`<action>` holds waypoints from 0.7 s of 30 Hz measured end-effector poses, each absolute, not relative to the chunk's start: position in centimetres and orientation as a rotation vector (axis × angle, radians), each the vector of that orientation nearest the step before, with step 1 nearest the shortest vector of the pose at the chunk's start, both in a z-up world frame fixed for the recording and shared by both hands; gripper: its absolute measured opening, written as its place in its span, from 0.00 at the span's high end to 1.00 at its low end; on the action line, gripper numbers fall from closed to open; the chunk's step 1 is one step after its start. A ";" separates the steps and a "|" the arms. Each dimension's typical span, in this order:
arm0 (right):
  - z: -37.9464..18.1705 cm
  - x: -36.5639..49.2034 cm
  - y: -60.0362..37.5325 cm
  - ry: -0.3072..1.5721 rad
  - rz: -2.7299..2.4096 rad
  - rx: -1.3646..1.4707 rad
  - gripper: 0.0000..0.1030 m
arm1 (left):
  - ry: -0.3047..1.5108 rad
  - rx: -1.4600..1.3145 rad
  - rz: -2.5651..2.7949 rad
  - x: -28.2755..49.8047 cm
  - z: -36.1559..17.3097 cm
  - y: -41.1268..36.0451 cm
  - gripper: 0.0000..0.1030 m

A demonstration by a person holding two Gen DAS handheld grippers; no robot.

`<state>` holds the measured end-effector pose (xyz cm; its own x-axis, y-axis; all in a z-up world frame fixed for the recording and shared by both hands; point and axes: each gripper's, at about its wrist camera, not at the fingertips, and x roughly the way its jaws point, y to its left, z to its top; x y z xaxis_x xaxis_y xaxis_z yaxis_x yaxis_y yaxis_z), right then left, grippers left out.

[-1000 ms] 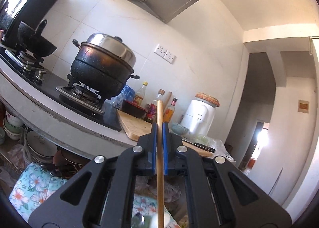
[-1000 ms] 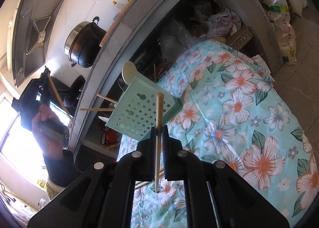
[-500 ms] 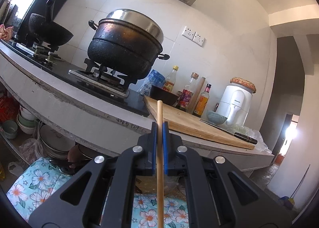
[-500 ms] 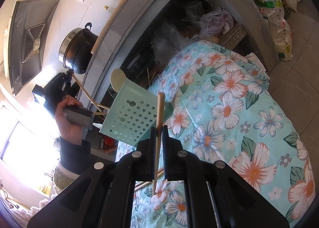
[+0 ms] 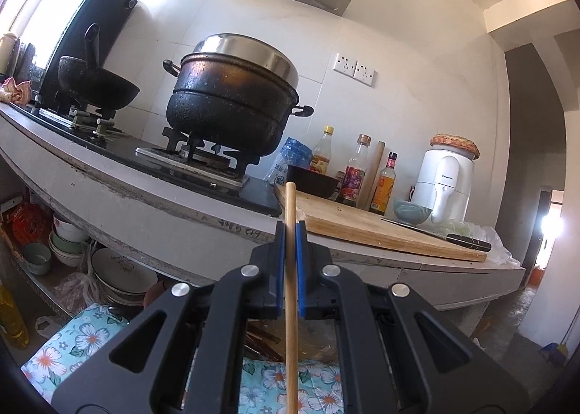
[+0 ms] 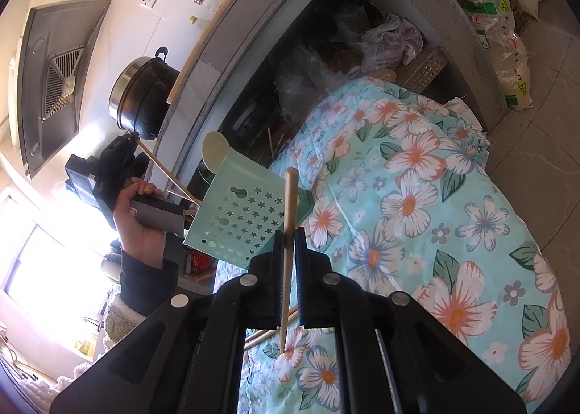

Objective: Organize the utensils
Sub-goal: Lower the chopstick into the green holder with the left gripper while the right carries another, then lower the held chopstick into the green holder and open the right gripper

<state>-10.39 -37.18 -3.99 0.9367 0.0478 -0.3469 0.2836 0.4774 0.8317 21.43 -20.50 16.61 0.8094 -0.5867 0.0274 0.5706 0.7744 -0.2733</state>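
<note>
My left gripper (image 5: 289,232) is shut on a wooden chopstick (image 5: 290,269) that points up toward the kitchen counter. In the right wrist view the left gripper (image 6: 123,156) holds that chopstick (image 6: 163,171) slanting down into the open mouth of a mint-green utensil holder (image 6: 246,211) with star-shaped holes, which lies on the floral cloth (image 6: 417,232). A pale spoon (image 6: 214,153) sticks out of the holder. My right gripper (image 6: 289,236) is shut on another wooden chopstick (image 6: 288,251), just in front of the holder.
A stove with a large black pot (image 5: 232,98) and a wok (image 5: 98,87) stands on the counter, beside a cutting board (image 5: 362,225), bottles and a knife (image 5: 453,238). Bowls and plates (image 5: 108,276) fill the shelf below. More chopsticks (image 6: 264,334) lie on the cloth.
The left gripper has moved down toward the holder, bringing its chopstick's lower end to the holder's mouth. The right gripper with its chopstick has stayed almost still.
</note>
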 end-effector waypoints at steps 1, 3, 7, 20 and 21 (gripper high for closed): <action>-4.0 -10.4 -37.2 0.345 -0.147 1.069 0.94 | 0.052 -0.277 -0.626 21.4 16.8 -20.4 0.96; -4.1 -10.4 -37.3 0.344 -0.142 1.071 0.94 | 0.034 -0.283 -0.614 21.2 17.2 -20.3 0.96; -4.0 -10.2 -37.2 0.342 -0.130 1.072 0.94 | 0.017 -0.229 -0.583 20.9 17.0 -21.1 0.96; -3.7 -10.8 -37.2 0.326 -0.128 1.068 0.94 | 0.055 -0.188 -0.611 17.6 14.9 -19.3 0.74; -3.6 -10.8 -37.1 0.325 -0.127 1.066 0.94 | 0.054 -0.195 -0.618 17.1 15.0 -18.8 0.71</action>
<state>-10.83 -37.14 -3.61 0.9452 0.0543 -0.3220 0.2577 0.4815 0.8377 17.09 -18.83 14.96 0.8144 -0.5803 0.0076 0.5700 0.7975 -0.1978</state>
